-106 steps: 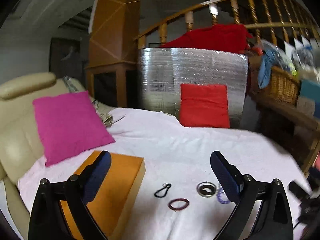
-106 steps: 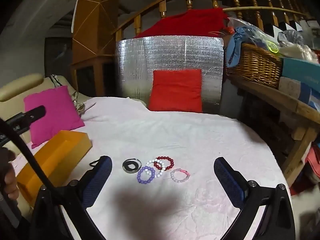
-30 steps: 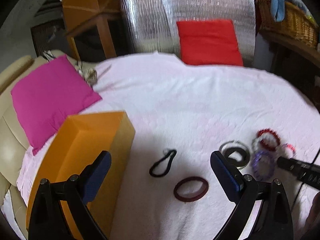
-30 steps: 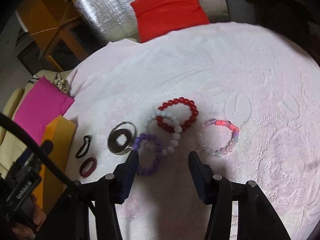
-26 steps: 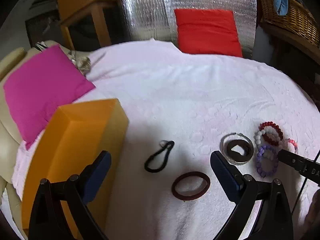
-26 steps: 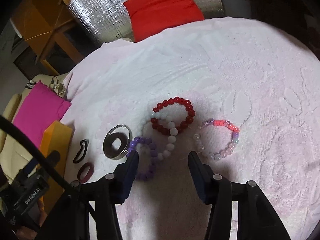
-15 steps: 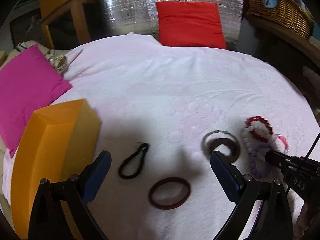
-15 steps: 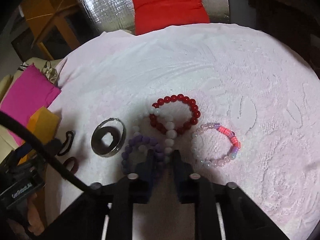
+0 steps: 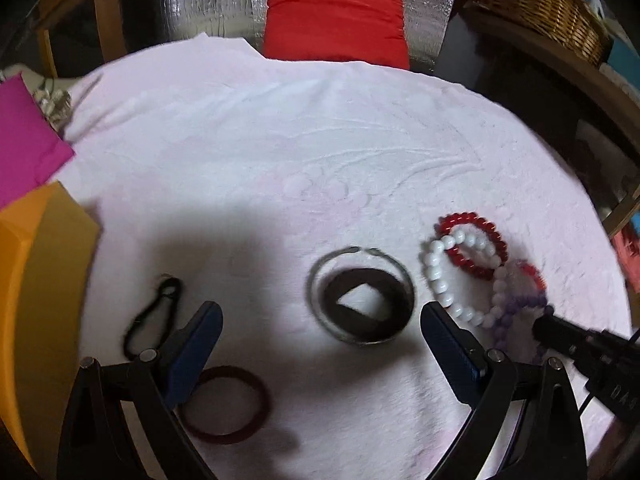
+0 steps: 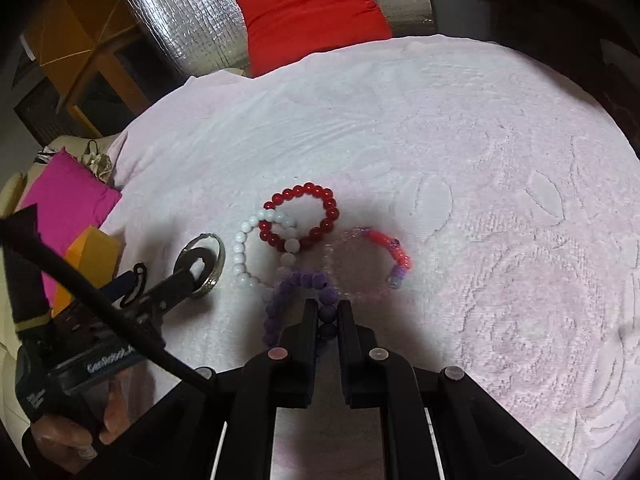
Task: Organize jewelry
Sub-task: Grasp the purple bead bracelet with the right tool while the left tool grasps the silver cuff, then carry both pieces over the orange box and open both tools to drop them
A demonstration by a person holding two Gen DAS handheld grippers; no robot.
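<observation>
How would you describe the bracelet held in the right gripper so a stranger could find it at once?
On the pale pink cloth lies a cluster of beaded bracelets. At its near end, the purple bracelet overlaps the white bracelet, which overlaps the red bracelet. It is the only all-purple one, and the right gripper is shut on its beads.

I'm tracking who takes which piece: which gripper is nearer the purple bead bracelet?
Right. The right gripper has its jaws shut on the purple bead bracelet; the left gripper hangs open over the silver bangle, beside it.
</observation>
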